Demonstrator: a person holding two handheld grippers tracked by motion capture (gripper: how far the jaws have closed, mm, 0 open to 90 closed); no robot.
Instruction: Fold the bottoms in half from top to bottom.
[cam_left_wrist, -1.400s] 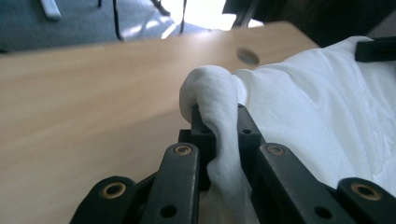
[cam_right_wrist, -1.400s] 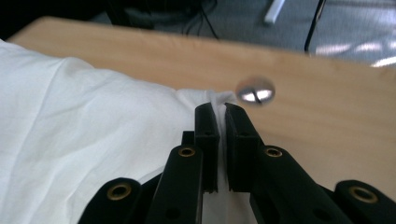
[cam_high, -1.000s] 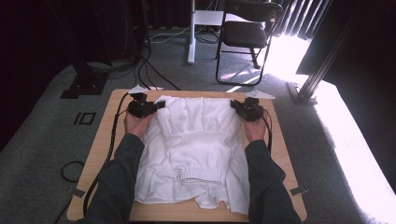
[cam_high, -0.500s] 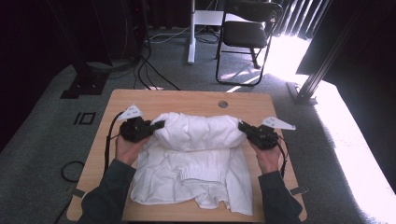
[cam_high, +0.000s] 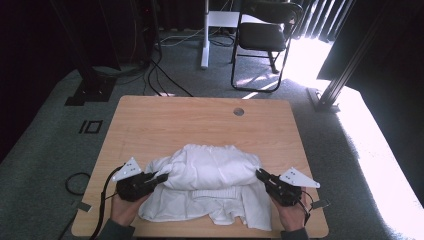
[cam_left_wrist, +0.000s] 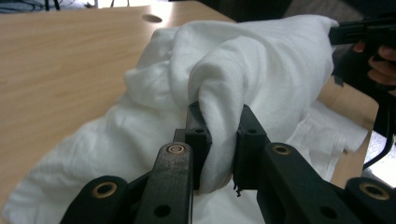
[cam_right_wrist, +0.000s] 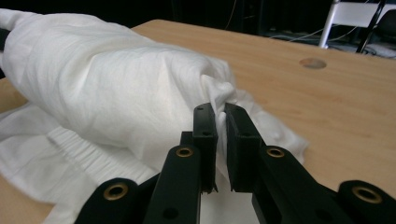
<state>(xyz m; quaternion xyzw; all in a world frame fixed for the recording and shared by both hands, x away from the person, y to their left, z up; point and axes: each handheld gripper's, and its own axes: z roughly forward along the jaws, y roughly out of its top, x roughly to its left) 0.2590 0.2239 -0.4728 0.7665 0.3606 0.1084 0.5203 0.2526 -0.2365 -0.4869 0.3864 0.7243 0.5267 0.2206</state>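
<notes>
Visibly, 2 near-closed claws, left gripper (cam_left_wrist: 219, 135) and right gripper (cam_right_wrist: 220, 126), each pinching white garment (cam_high: 210, 172) folds.

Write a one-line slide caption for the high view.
Left gripper and right gripper pinch a white garment, folding it on the wooden table.

We cannot see the tips of the left gripper (cam_high: 161, 177) from above, because the white cloth (cam_high: 210, 170) covers them. The bottom edge of the high view cuts off the person's arms. In the left gripper view, the folded cloth hides much of the worktop (cam_left_wrist: 60, 65), and the right gripper (cam_left_wrist: 364, 32) is cut off at the side.
</notes>
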